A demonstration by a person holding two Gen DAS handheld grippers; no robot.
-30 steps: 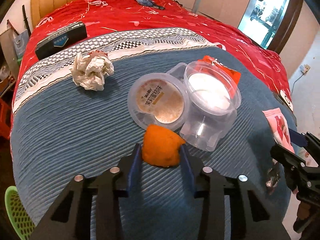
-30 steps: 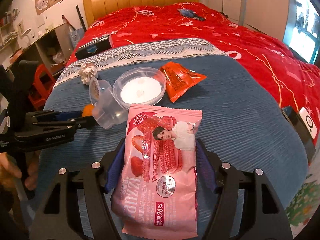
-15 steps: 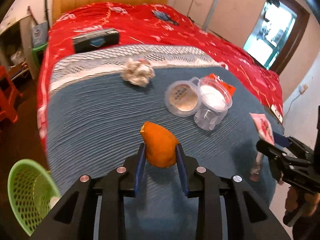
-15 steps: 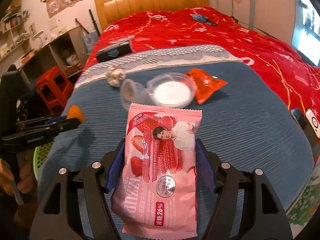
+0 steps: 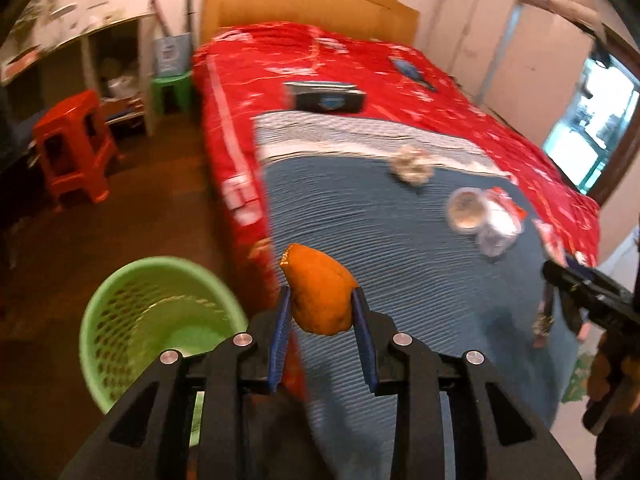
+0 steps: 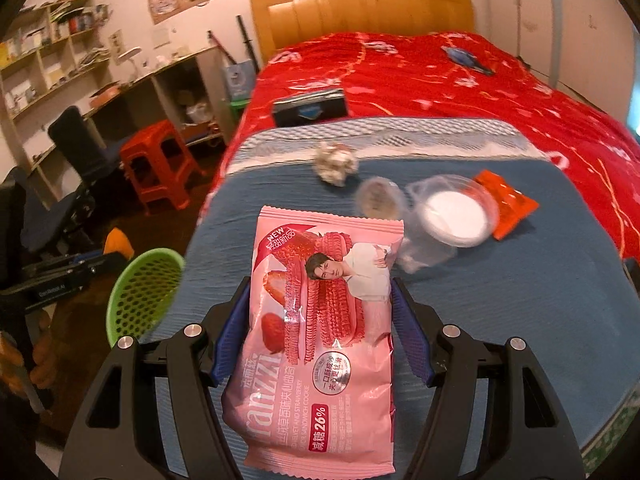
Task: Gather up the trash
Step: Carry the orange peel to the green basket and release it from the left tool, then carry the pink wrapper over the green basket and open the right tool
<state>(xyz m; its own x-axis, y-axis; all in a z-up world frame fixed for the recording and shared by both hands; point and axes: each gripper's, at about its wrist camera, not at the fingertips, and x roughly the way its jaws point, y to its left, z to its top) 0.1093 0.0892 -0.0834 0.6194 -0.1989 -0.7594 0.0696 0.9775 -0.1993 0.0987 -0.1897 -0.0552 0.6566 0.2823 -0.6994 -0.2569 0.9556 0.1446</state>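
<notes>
Left wrist view: left claw [image 5: 320, 312] pinches soft orange peel [image 5: 318, 290]; right claw [image 6: 320, 320] clamps light, crinkly wrapper [image 6: 320, 320].

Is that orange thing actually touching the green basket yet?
Apart. The left wrist view shows the orange peel clamped in the left gripper, beside and above the green basket.

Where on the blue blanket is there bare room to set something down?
Free: the ribbed blue blanket between its left edge and the crumpled paper ball. Crowded: around the clear plastic cups and orange wrapper.
</notes>
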